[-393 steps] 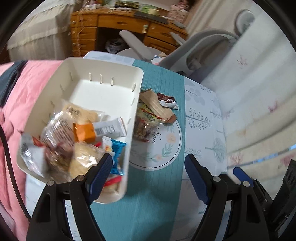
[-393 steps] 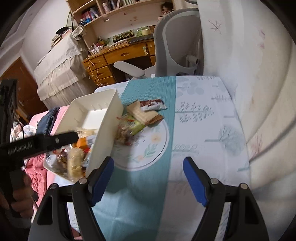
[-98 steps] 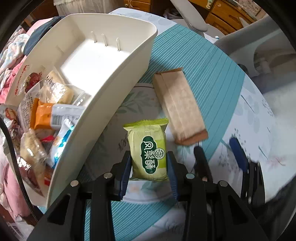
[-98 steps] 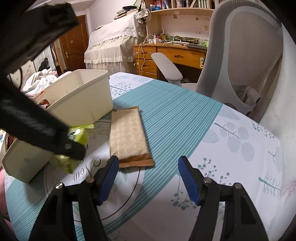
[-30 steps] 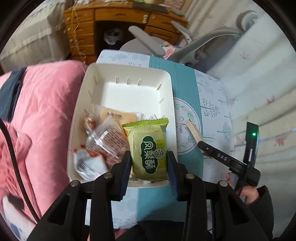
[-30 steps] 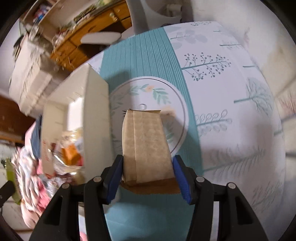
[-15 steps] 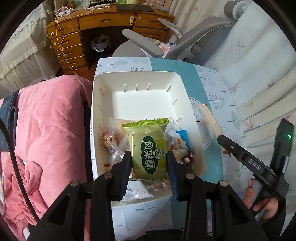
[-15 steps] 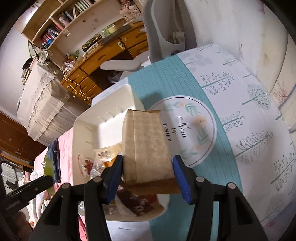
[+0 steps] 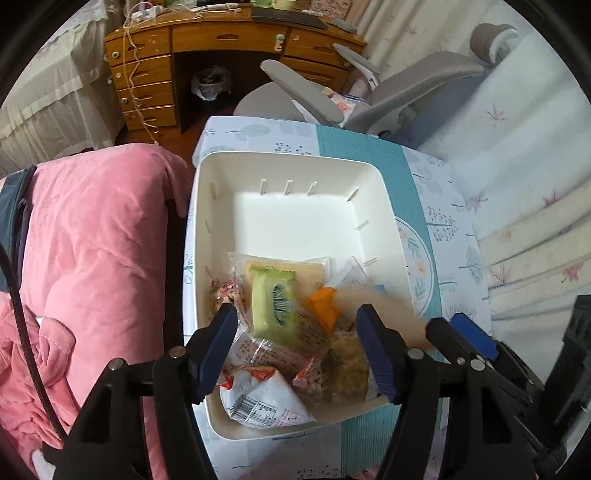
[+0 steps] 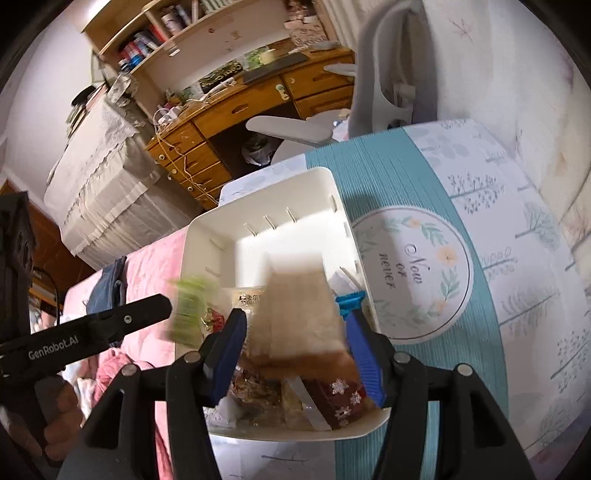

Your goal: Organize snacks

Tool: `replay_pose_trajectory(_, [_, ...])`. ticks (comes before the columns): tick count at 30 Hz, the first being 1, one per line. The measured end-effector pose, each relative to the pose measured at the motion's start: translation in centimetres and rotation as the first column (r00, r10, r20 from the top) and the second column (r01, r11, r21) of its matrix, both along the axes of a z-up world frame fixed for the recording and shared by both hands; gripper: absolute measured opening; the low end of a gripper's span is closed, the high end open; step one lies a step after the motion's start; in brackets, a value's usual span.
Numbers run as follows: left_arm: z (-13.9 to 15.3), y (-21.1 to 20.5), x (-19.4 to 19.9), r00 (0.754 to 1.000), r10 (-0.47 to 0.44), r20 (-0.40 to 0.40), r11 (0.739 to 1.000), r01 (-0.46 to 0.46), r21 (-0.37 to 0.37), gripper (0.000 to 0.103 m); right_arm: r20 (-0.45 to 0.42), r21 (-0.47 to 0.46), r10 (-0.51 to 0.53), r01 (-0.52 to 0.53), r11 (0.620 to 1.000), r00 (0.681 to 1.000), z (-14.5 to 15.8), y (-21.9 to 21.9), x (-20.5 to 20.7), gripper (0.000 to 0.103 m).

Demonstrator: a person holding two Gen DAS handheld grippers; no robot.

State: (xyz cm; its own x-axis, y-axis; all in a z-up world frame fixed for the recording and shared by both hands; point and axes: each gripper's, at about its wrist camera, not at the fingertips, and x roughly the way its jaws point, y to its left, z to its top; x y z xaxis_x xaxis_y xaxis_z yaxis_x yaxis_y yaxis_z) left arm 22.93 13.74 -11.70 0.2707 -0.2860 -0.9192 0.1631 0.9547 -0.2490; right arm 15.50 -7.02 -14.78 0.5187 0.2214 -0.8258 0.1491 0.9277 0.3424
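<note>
A white bin [image 9: 288,157] on the table holds several wrapped snacks at its near end. My left gripper [image 9: 297,314] hangs over that end with its jaws opening. The green snack pack [image 9: 275,306] has left the pads and is a blur just above the pile. My right gripper [image 10: 295,319] is over the same end of the bin [image 10: 273,184], jaws opening too. The brown packet [image 10: 299,314] is blurred between its pads, tilted and slipping down. From the left wrist, the right gripper's fingers [image 9: 472,332] show at the bin's right rim.
A pink blanket [image 9: 92,240] lies against the bin's left side. A grey office chair [image 9: 406,92] and a wooden desk [image 9: 221,33] stand beyond the table. The tablecloth's round print [image 10: 413,277] lies right of the bin. A hand [image 10: 55,424] holds the left gripper.
The left gripper's jaws have spread and let the green pack go; it drops toward the pile. The right gripper has come over the bin, and the brown packet slides out of its pads.
</note>
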Motion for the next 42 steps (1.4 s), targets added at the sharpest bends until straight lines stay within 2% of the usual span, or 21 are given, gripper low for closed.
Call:
replay_pose_trajectory(2, [-0.1,0.3,-0.2,1.000,0.010,-0.009,1.000,-0.010,-0.001,0.067,0.010,-0.023,0.015,-0.014,1.000,1.000,0.6,0.3,-0.2,0.068])
replay_pose_trajectory(4, [-0.1,0.6,-0.6,1.000,0.020,-0.008,1.000,-0.020,-0.002,0.068,0.010,-0.034,0.012,-0.011,0.999,1.000,0.9,0.2,-0.5,0.073])
replay_pose_trajectory(9, [0.6,0.9,-3.0,0.998,0.055,0.039,0.998,-0.056,0.020,0.073,-0.014,-0.021,0.031,-0.032,0.999,0.999,1.0,-0.5,-1.6,0.076])
replay_pose_trajectory(14, [1.2,0.2,-6.4,0.992,0.097,0.077,0.995,-0.097,-0.012,0.073,-0.025,-0.018,0.111,-0.112,0.994,0.993,0.9,-1.7,-3.3,0.082])
replay_pose_trajectory(16, [1.5,-0.7,-8.3,0.987,0.124,0.102,0.992,-0.124,-0.010,0.073,-0.019,-0.016,0.142,-0.142,0.990,0.990,1.0,-2.3,-4.0,0.085])
replay_pose_trajectory(21, [2.2,-3.8,-12.4,0.975,0.195,0.106,0.981,-0.195,-0.017,0.073,0.001,-0.018,0.213,-0.213,0.977,0.977,2.0,-5.3,-6.9,0.087])
replay_pose_trajectory(23, [2.7,-5.8,-14.3,0.971,0.210,0.117,0.978,-0.210,-0.020,0.075,0.016,-0.029,0.229,-0.228,0.973,0.973,2.5,-6.8,-8.1,0.094])
replay_pose_trajectory(25, [3.1,-7.4,-16.1,0.965,0.230,0.123,0.973,-0.230,-0.015,0.077,0.016,-0.041,0.238,-0.238,0.970,0.971,2.7,-8.2,-9.2,0.096])
replay_pose_trajectory(30, [4.4,-10.9,-20.0,0.950,0.268,0.160,0.964,-0.266,-0.034,0.081,0.001,-0.062,0.280,-0.280,0.958,0.960,2.8,-11.8,-11.8,0.097])
replay_pose_trajectory(36, [6.3,-15.7,-22.1,0.956,0.215,0.200,0.975,-0.220,0.007,0.092,0.006,-0.029,0.270,-0.270,0.962,0.963,3.2,-16.3,-15.0,0.097])
replay_pose_trajectory(42, [7.4,-18.9,-22.2,0.973,0.141,0.185,0.985,-0.157,0.075,0.094,-0.021,-0.062,0.193,-0.194,0.979,0.981,3.8,-19.3,-17.2,0.097])
